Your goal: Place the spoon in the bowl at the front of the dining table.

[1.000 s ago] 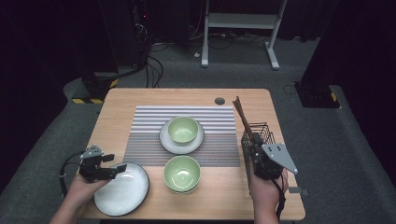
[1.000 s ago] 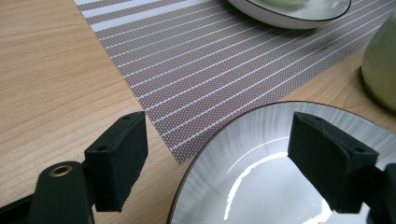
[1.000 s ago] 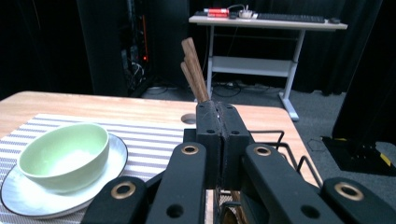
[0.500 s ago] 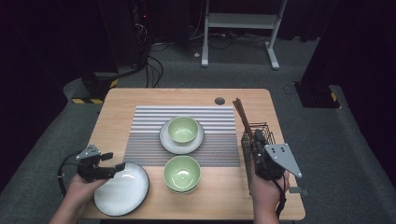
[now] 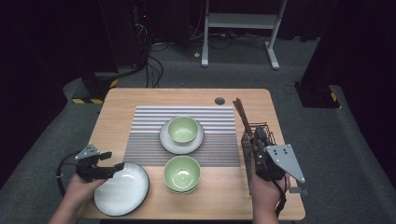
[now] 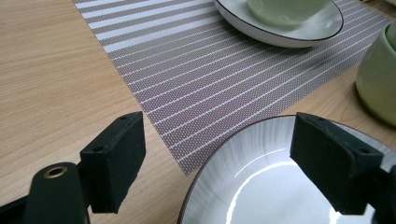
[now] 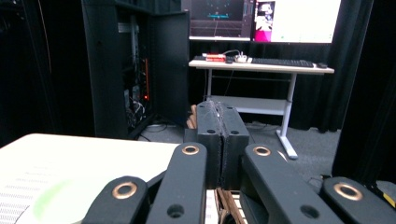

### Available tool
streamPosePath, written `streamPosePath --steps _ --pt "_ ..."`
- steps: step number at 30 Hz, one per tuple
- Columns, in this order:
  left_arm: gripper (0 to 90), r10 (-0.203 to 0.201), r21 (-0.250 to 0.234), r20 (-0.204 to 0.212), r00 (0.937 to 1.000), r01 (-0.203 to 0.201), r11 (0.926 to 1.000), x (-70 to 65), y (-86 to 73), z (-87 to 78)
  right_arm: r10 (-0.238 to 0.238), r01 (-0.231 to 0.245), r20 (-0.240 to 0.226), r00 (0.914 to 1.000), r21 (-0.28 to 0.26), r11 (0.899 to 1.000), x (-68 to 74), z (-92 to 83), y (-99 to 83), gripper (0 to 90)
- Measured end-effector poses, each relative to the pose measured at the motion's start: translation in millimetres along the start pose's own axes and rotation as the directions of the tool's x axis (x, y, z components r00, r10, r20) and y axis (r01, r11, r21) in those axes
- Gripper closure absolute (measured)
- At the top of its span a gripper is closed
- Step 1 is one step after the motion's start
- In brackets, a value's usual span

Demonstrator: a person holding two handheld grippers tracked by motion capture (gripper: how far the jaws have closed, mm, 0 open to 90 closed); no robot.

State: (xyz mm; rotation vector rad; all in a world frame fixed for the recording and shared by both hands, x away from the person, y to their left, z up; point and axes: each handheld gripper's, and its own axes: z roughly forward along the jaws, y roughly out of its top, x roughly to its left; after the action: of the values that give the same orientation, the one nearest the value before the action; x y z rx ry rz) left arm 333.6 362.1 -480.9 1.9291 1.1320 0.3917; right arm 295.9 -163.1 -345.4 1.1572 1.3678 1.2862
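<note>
My right tongs [image 5: 258, 138] were clamped on the basket [image 5: 249, 140]; my left tongs [image 5: 112, 166] gaped around the plate [image 5: 122, 190] rim, nothing lifted yet.

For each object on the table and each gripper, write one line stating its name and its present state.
Left gripper: open, fingers straddling the plate rim.
Right gripper: shut, at the wire basket.
Plate: empty, flat.
Near bowl: upright, empty.
Far bowl: upright, on a saucer.
Wire basket: holds chopsticks, leaning.
</note>
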Motion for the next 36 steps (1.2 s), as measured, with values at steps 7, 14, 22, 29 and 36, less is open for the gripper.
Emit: streamPosePath --steps 7,14,22,29,36 --pt "18.3 0.000 0.001 -0.001 1.0000 0.000 1.0000 1.2 -0.3 0.3 -0.006 0.006 -0.001 1.0000 -0.039 0.999 2.9 -2.7 7.3 89.2" --pt "18.3 0.000 -0.005 -0.005 1.0000 0.000 1.0000 1.6 0.2 -1.2 -0.011 0.009 -0.024 0.9996 -0.067 0.998 10.8 -6.9 13.9 89.2" --pt "18.2 0.011 -0.006 -0.005 0.9999 -0.011 0.9999 0.1 1.0 -2.0 -0.009 0.005 -0.066 0.9978 -0.062 0.998 25.3 -3.4 13.3 89.2" --pt "18.0 0.015 0.003 -0.010 0.9998 -0.015 0.9999 -0.5 1.1 -2.6 -0.012 0.006 -0.091 0.9958 -0.064 0.998 35.9 3.7 10.0 89.1" --pt "17.7 0.026 0.003 -0.020 0.9995 -0.026 0.9997 -2.4 1.6 -4.9 -0.014 0.008 -0.118 0.9929 -0.057 0.998 48.5 12.6 6.2 89.2"
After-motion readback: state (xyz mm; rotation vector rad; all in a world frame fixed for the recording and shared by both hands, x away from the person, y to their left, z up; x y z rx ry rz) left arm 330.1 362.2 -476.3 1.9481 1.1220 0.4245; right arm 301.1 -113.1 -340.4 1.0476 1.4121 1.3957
